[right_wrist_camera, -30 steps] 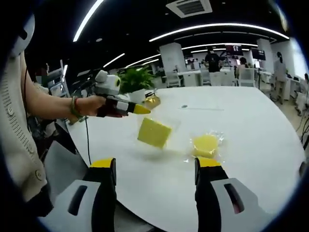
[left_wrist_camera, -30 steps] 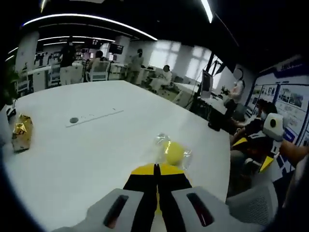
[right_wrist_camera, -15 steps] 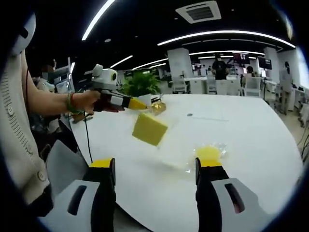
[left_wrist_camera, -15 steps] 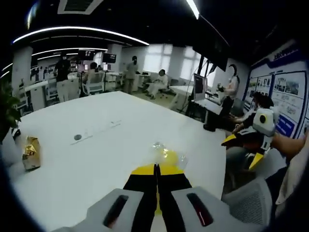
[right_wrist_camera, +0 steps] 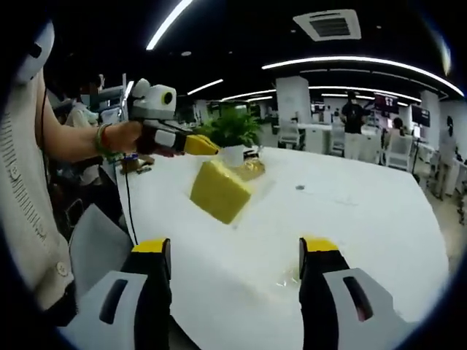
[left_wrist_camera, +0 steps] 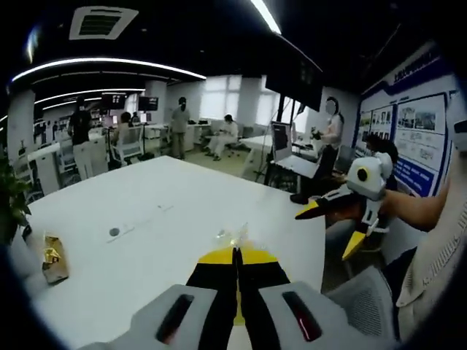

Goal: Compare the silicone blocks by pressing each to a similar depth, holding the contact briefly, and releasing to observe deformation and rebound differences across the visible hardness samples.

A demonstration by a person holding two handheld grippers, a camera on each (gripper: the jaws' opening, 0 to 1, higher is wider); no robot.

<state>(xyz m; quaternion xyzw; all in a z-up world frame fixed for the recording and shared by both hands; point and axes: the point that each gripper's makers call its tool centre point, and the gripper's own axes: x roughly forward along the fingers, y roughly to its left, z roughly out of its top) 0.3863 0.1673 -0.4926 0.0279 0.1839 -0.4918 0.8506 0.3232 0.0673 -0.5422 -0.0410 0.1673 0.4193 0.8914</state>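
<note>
Above the round white worktop (right_wrist_camera: 365, 219), my left gripper (right_wrist_camera: 208, 146) pinches the clear wrapper of a yellow, rectangular silicone block (right_wrist_camera: 220, 191), which hangs tilted in the air, while my right gripper (right_wrist_camera: 235, 255) waits open and empty nearer me. I judge this a repositioning step; to do it well I should lower the block flat onto the worktop before pressing, since a dangling sample gives no fair depth. A second yellow sample in clear film (left_wrist_camera: 237, 237) lies just beyond my closed left jaws. Around us: a gold foil packet (left_wrist_camera: 52, 257), a potted plant (right_wrist_camera: 232, 131), and people at distant desks under strip lights.
</note>
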